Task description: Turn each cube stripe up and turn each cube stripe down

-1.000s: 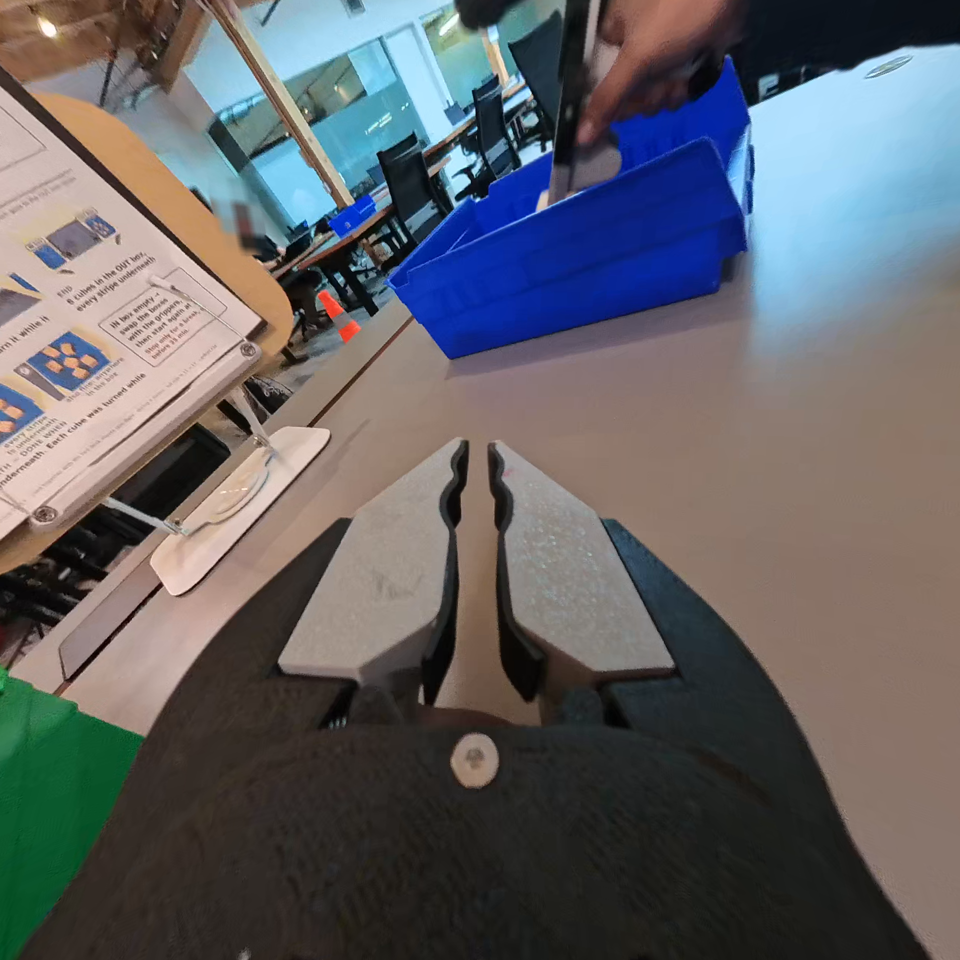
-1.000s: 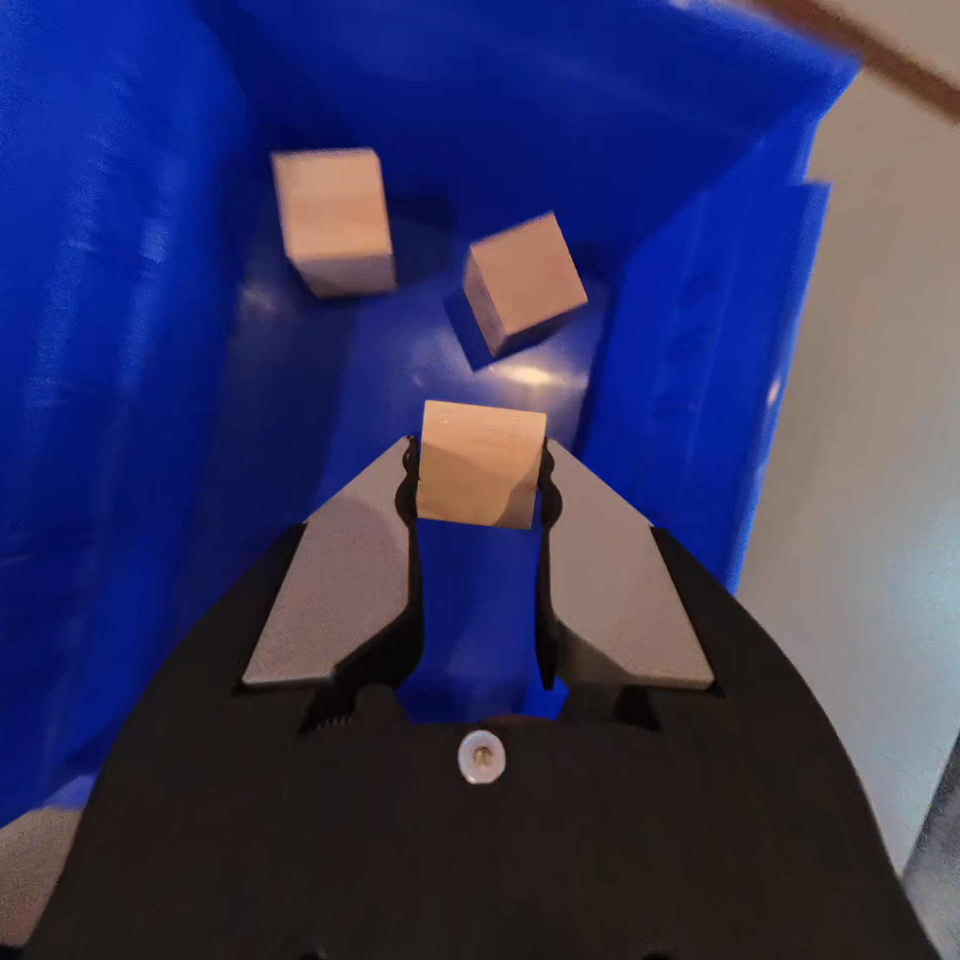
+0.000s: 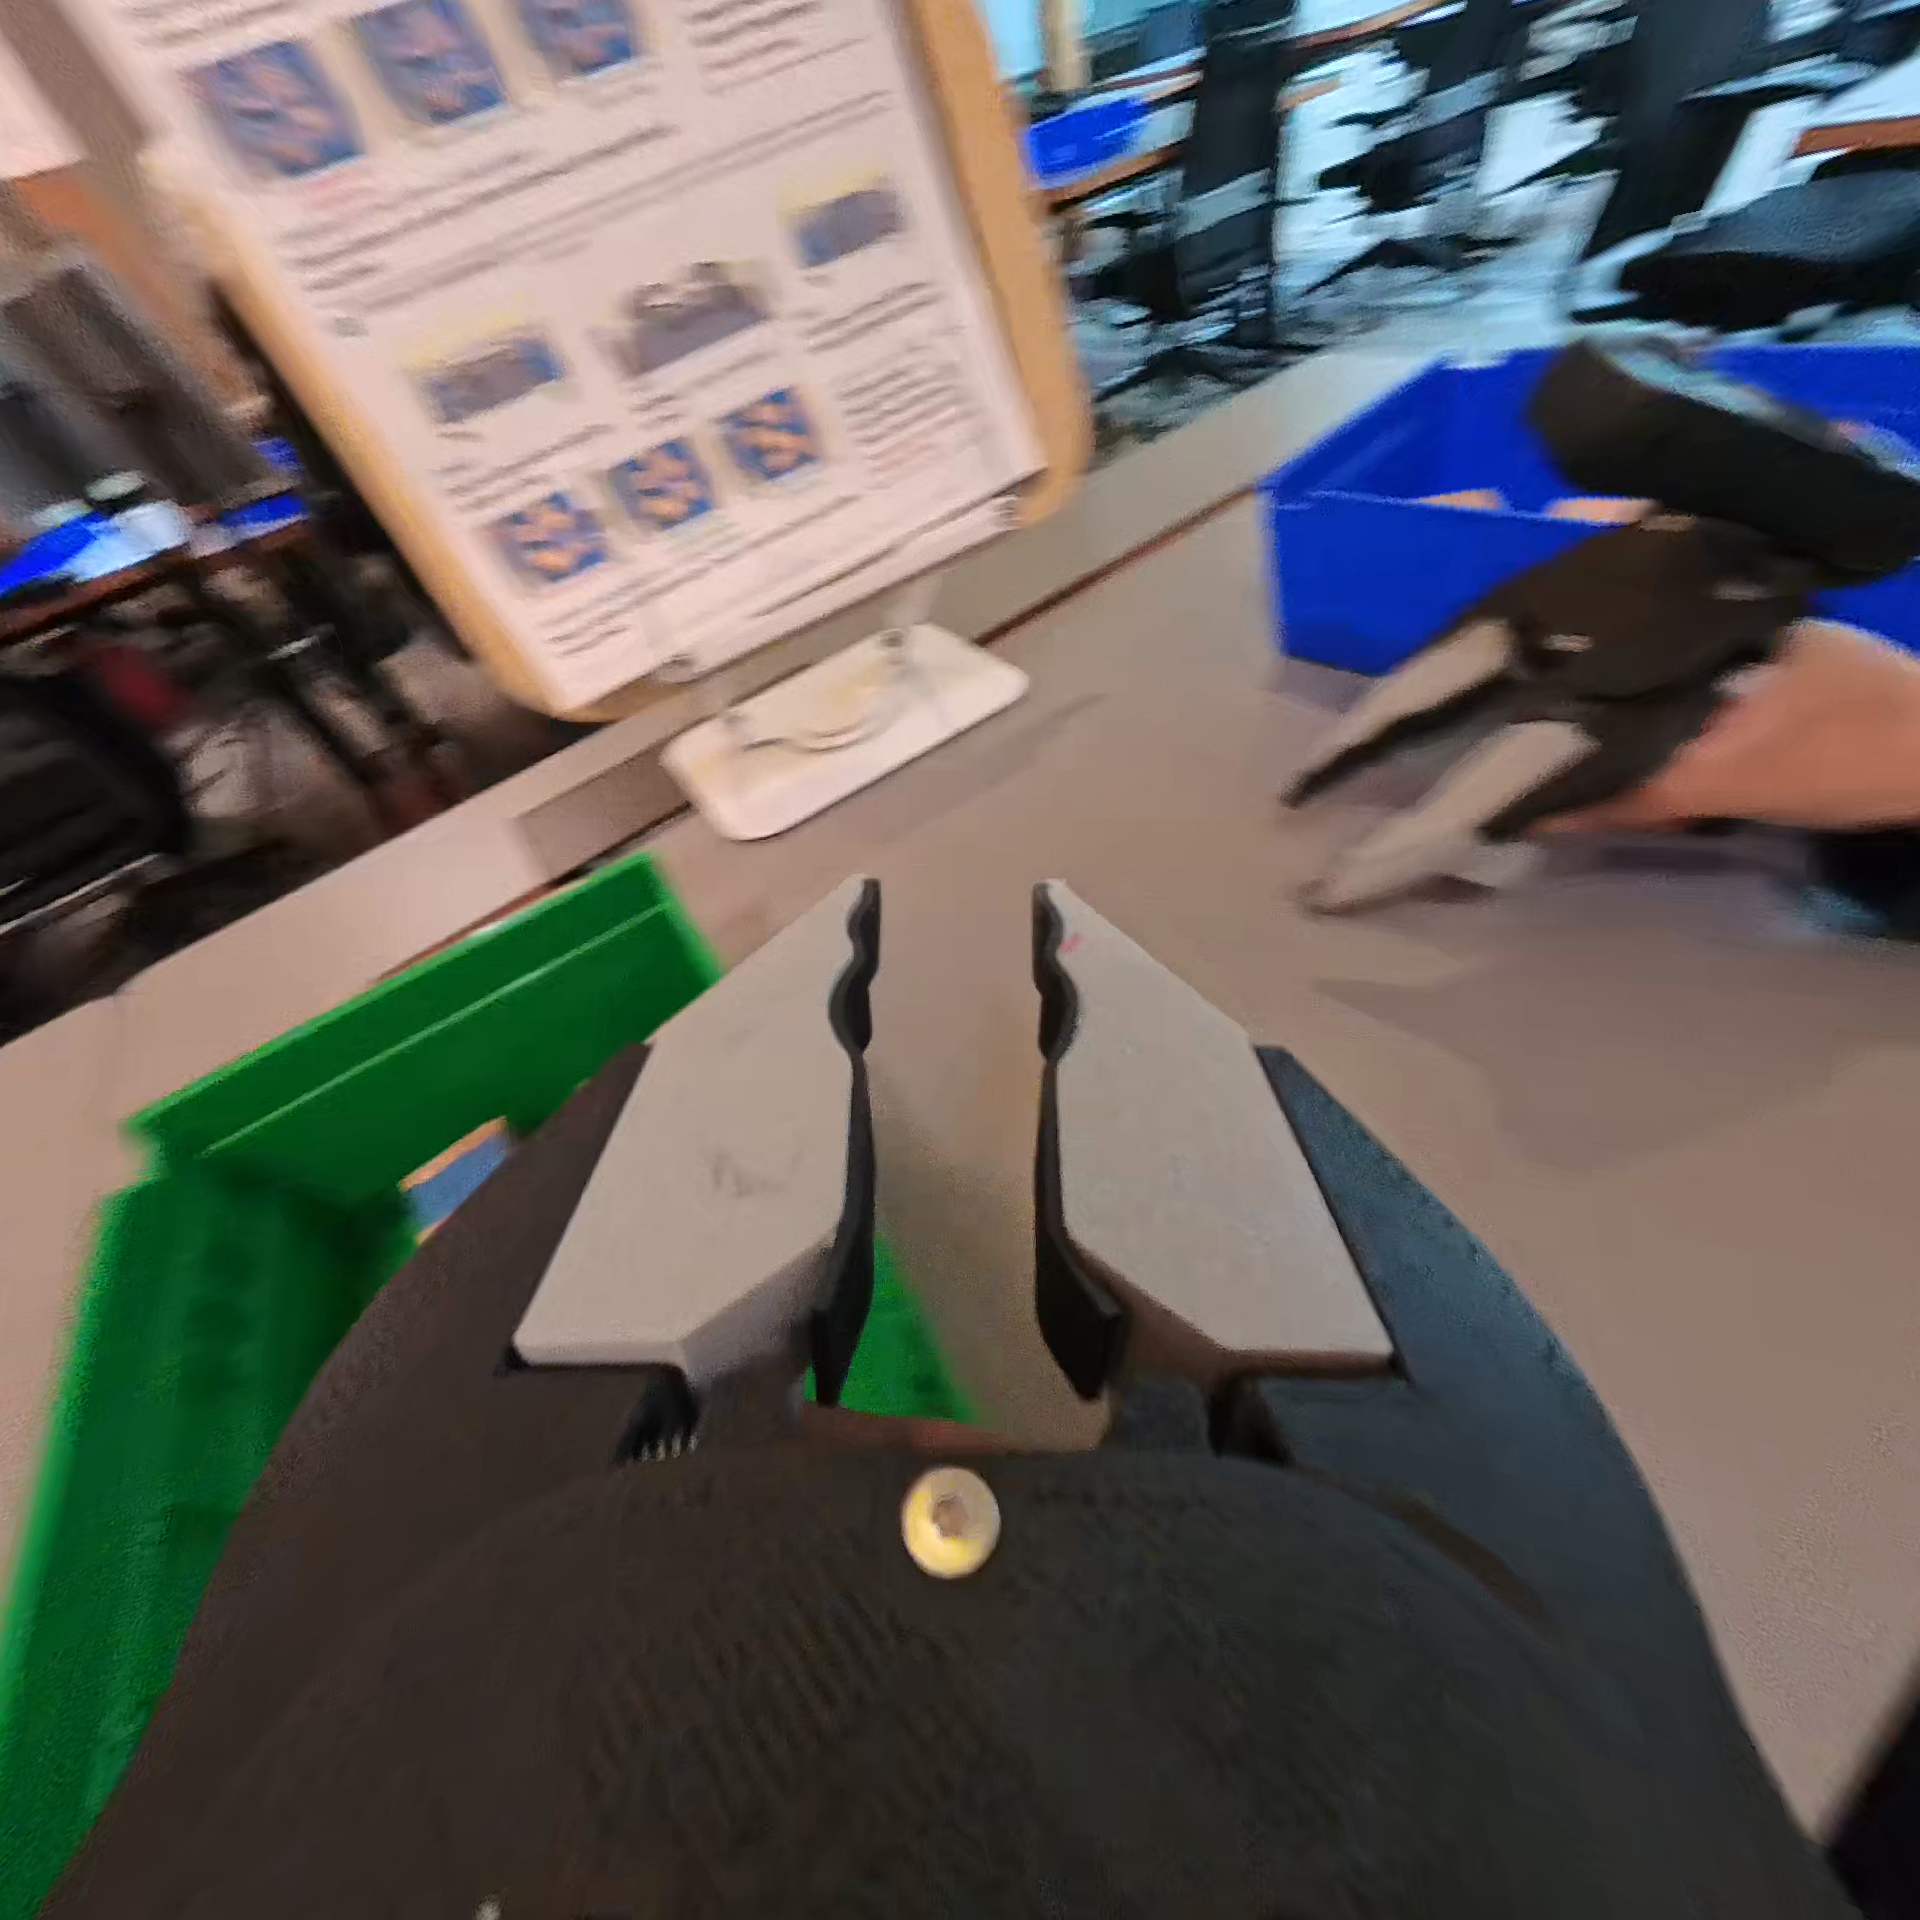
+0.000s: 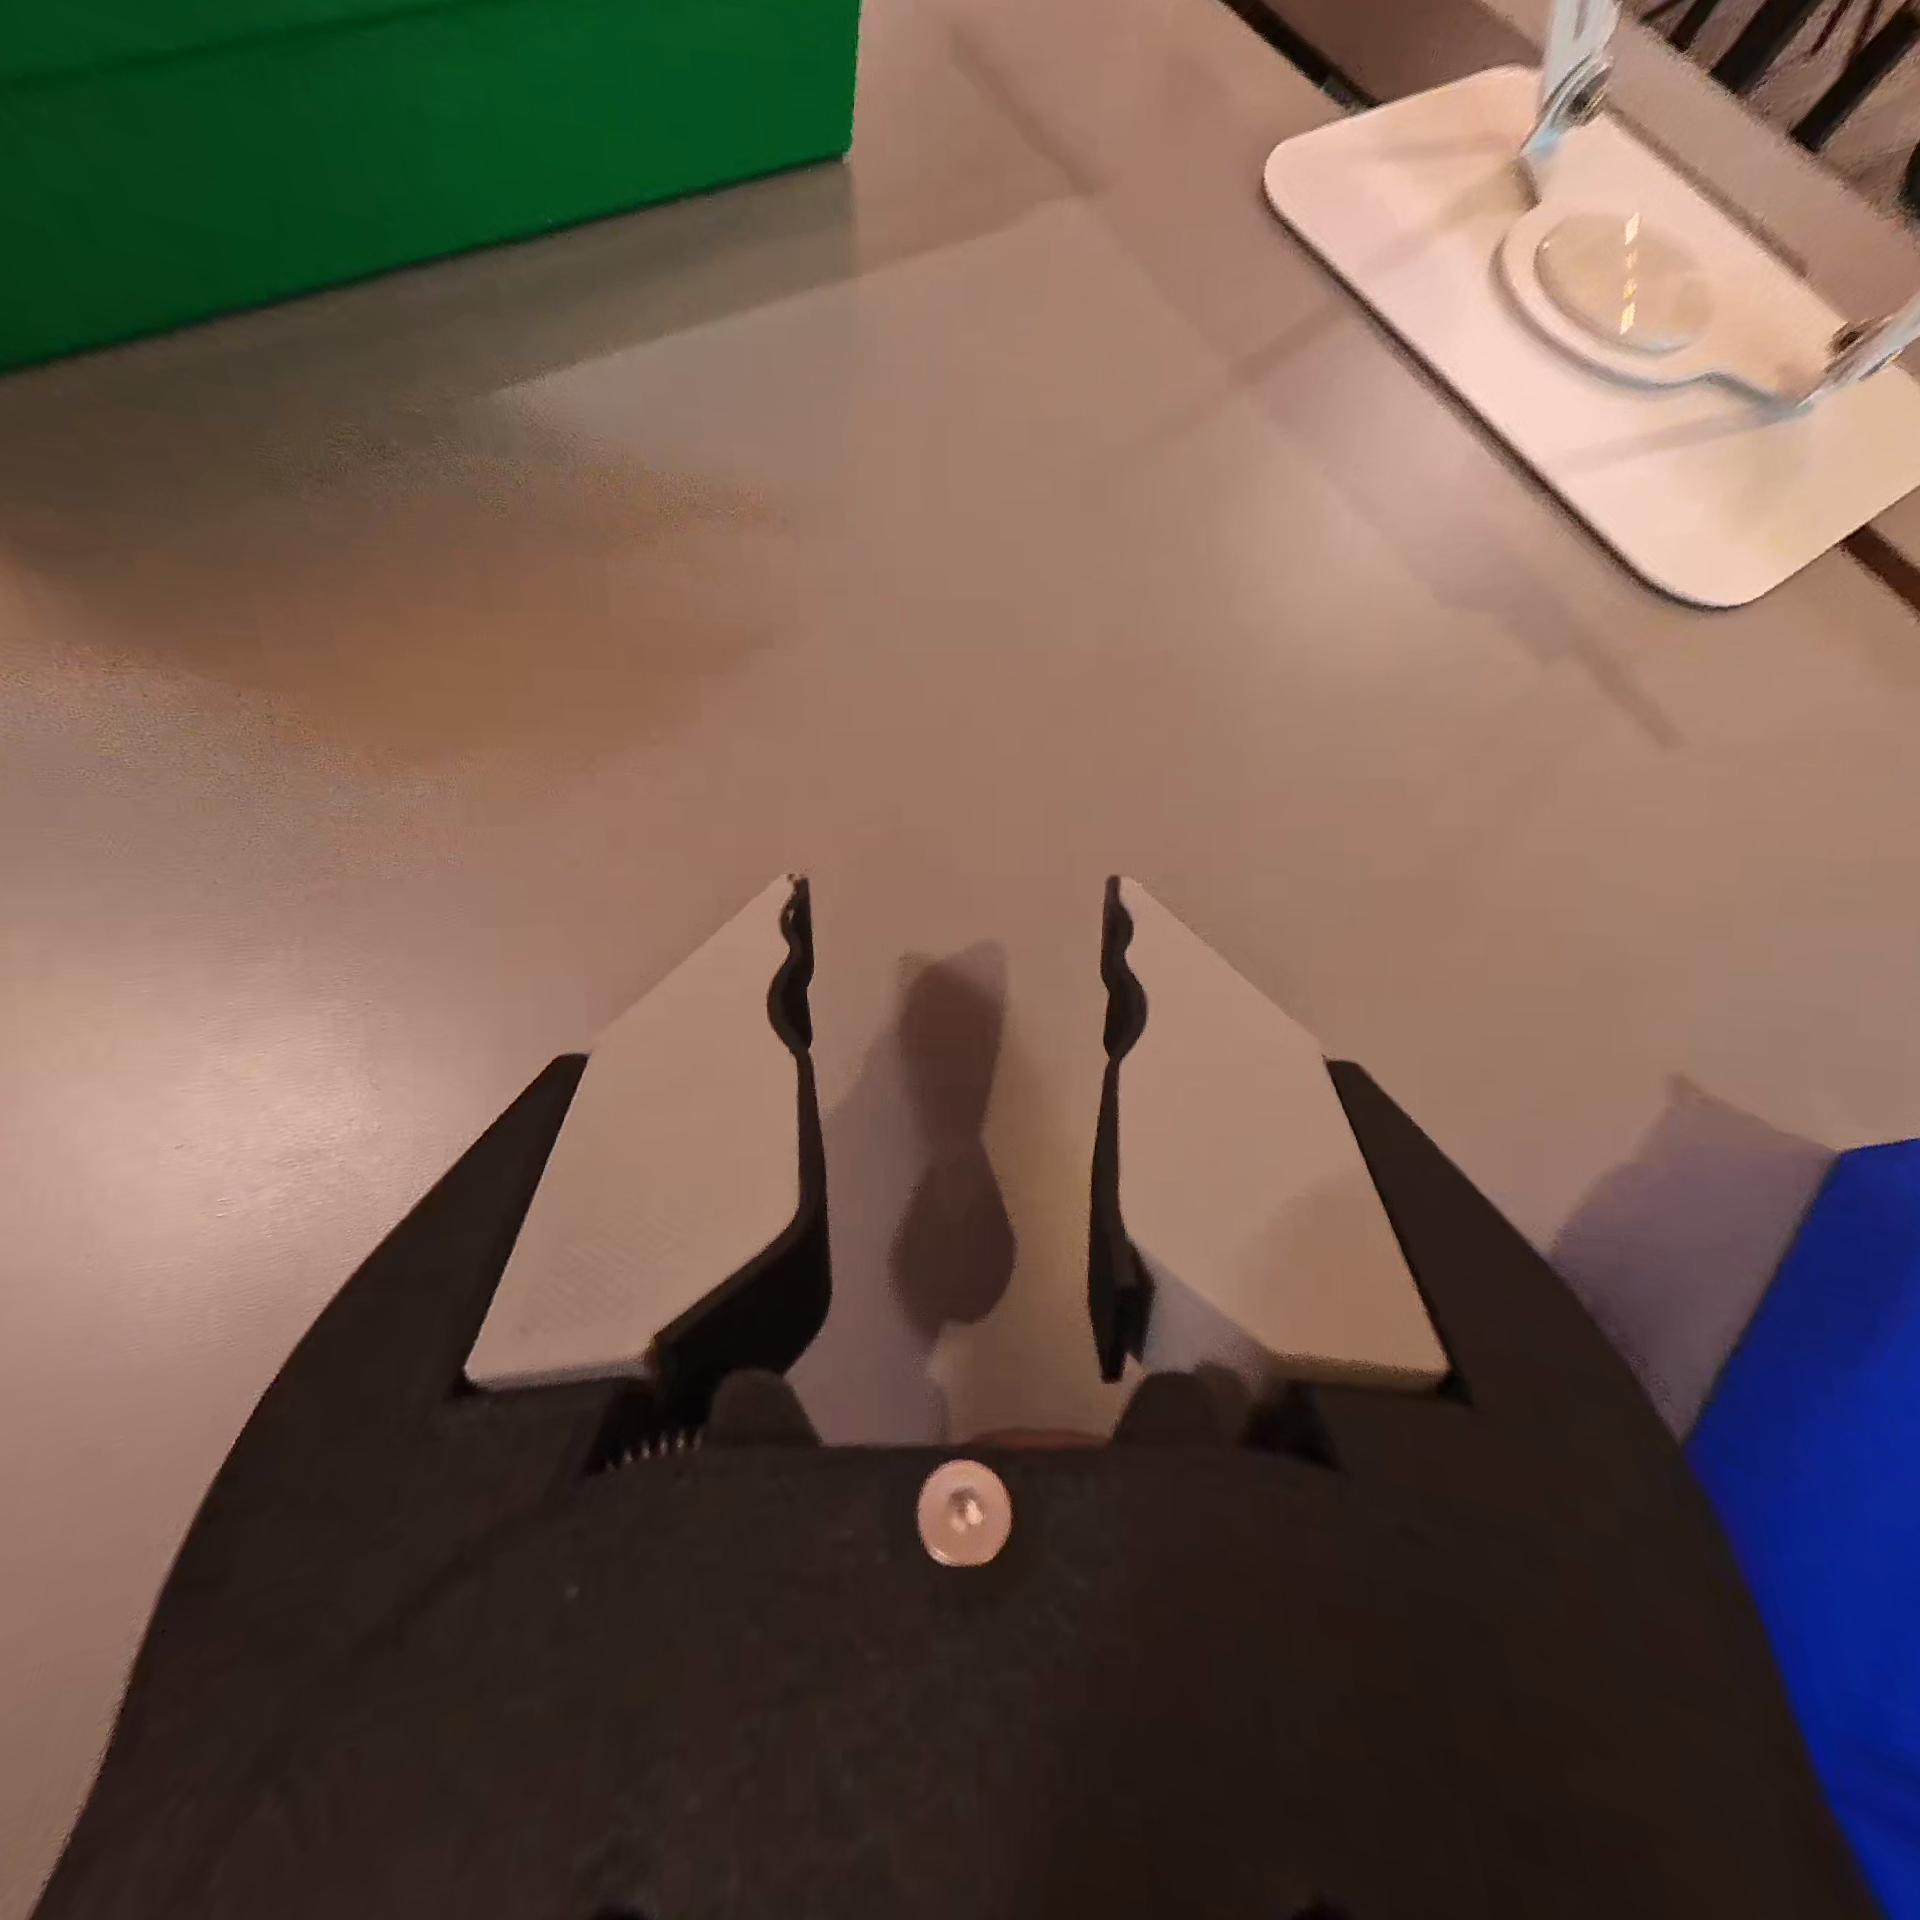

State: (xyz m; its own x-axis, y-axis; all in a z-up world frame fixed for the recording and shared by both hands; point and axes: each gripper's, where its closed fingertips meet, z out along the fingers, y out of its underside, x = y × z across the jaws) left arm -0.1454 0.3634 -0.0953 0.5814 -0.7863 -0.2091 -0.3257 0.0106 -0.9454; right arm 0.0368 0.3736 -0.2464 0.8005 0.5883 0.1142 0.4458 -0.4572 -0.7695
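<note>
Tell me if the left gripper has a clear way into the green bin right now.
Probably yes. The left gripper is open and empty, already hovering at the green bin, whose top looks open with nothing over it. The right gripper is off to the side.

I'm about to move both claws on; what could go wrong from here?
1. Both views are smeared, so aiming now may miss.
2. The left claw hangs open just past the green bin rim and could clip it.
3. The right claw is open and empty over bare table; no cube shows clearly.

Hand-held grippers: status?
Left hand-held gripper open, empty, beside green bin. Right hand-held gripper open, empty over table. No cube held.
</note>
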